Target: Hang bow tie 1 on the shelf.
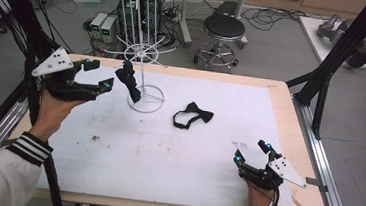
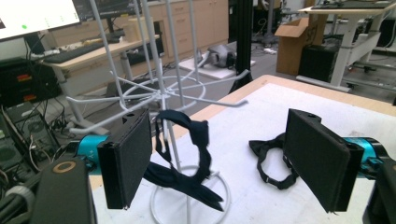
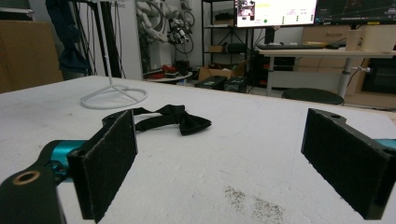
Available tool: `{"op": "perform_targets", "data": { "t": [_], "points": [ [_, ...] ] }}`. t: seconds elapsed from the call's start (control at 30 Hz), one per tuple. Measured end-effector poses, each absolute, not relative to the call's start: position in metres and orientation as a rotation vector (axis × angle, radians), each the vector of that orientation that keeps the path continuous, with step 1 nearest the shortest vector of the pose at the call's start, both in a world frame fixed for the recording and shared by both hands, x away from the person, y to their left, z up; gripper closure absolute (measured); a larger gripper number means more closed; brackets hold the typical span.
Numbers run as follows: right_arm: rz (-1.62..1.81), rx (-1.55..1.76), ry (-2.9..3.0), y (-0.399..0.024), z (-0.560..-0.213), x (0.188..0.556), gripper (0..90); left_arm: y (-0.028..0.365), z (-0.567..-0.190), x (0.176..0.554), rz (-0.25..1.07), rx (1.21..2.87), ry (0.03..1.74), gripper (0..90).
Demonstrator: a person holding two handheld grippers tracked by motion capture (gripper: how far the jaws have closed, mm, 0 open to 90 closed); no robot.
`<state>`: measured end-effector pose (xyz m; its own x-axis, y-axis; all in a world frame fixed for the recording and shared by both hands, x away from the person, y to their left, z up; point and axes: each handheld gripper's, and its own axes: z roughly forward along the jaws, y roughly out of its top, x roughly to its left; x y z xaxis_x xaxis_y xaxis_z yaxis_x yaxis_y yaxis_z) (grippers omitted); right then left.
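My left tool stands wide with nothing between its pads, just left of the white wire rack. One black bow tie hangs by its strap from a low arm of that rack, its wings drooping toward the round base. In the left gripper view the hung tie sits between and beyond the two pads, touching neither. The second bow tie lies flat on the bench to the right of the rack base, strap looped out to its left. My right tool rests low near the front right of the bench, also wide and empty, its jaws aimed toward that lying tie, well apart from it.

I judge the step in hand to be clearing the left tool away from the hung tie. To do it well I would back straight off along the line of the jaws and keep the pads wide, so neither catches the strap or nudges a wire arm; the rack looks light and could tip or spin. For the lying tie, I would bring the right tool in low and pinch the strap rather than the bulky knot, so the loop stays open for a hook.

The bench wears a white sheet with a few dark smudges, set on a pale wooden top. Beyond it stand a black stool, computer towers and loose cables on a grey floor.
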<state>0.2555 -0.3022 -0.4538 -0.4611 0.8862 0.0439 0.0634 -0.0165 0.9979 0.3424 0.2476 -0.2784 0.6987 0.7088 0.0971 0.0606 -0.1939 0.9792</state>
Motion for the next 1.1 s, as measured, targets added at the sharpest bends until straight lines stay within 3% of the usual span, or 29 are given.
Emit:
{"op": "perform_targets", "data": {
  "t": [0.73, 1.1],
  "points": [
    [1.546, 1.005, 1.588, -0.302, -0.454, 0.256, 9.9, 0.27, -0.357, 0.3, 0.635, 1.62, 0.655, 23.2],
    [1.54, 0.993, 1.586, -0.302, -0.454, 0.256, 9.9, 0.273, -0.377, 0.292, 0.623, 1.624, 0.642, 23.2]
  ]
}}
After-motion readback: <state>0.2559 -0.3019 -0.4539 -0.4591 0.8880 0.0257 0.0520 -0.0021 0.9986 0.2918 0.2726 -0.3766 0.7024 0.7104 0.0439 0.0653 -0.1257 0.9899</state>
